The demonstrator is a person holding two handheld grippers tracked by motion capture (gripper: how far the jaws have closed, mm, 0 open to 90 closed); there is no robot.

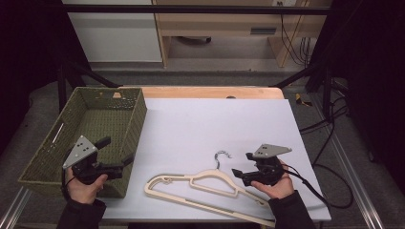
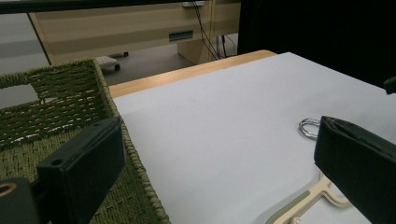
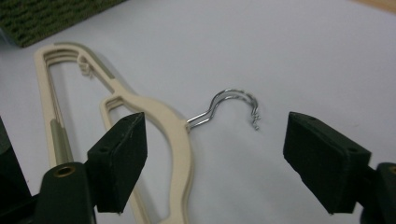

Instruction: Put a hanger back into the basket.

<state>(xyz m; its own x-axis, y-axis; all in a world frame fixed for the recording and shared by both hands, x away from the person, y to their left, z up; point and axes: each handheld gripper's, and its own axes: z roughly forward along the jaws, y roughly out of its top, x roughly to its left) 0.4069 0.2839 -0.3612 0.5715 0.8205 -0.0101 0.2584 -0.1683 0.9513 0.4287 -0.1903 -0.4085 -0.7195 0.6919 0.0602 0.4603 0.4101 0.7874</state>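
Cream plastic hangers (image 1: 191, 183), lying stacked with chrome hooks (image 1: 222, 155), rest on the white sheet near the front edge. My right gripper (image 1: 242, 163) sits just right of the hook, open. In the right gripper view the gripper (image 3: 215, 149) has its jaws wide apart, with the hanger neck (image 3: 173, 135) and hook (image 3: 233, 100) lying ahead between them, untouched. My left gripper (image 1: 116, 150) hovers open over the right wall of a green woven basket (image 1: 138, 114), holding nothing. The left gripper view shows that gripper (image 2: 219, 149), the basket (image 2: 60, 107) and the hook (image 2: 308, 127).
The white sheet (image 1: 215, 124) covers most of the wooden table (image 1: 205, 92). The basket stands at the table's left side. Cables trail off the right edge (image 1: 325, 191). A dark frame surrounds the table, with cabinets behind.
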